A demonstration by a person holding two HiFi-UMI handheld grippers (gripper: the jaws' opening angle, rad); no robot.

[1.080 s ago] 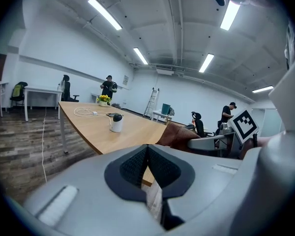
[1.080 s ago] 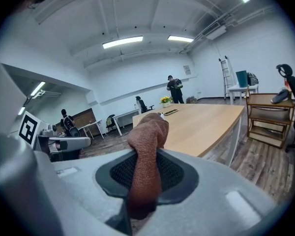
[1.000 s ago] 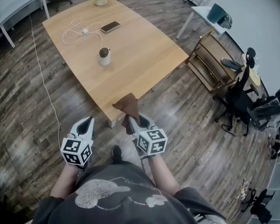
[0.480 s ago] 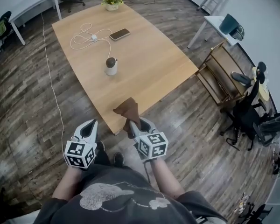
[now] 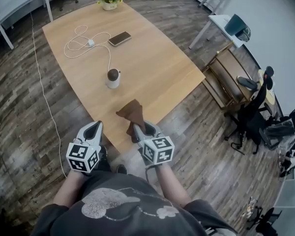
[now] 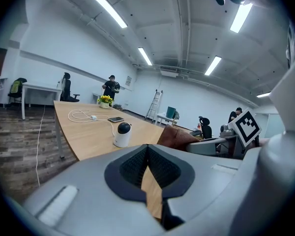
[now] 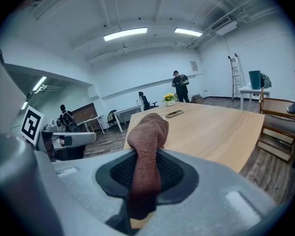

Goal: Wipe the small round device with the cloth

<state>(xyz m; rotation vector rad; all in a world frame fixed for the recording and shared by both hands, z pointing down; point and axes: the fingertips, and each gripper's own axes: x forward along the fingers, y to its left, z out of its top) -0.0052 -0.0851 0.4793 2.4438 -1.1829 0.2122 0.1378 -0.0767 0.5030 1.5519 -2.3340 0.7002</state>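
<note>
The small round device [image 5: 112,77] is a white cylinder with a dark dome top, standing upright mid-table; it also shows in the left gripper view as the device [image 6: 122,134]. A brown cloth [image 5: 132,112] hangs over the table's near edge, pinched in my right gripper [image 5: 139,127], whose jaws are shut on the cloth [image 7: 147,154]. My left gripper [image 5: 94,128] hovers just off the near table edge, left of the cloth, jaws shut with nothing between them. Both grippers are well short of the device.
On the wooden table [image 5: 152,58] lie a phone [image 5: 120,38], a white coiled cable [image 5: 81,36] and a flower pot [image 5: 109,0] at the far end. A wooden chair [image 5: 226,82] and office chairs stand to the right. People stand in the background.
The view has shifted closer to the table. Both grippers have risen slightly toward the table's near edge, the cloth still held in the right one.
</note>
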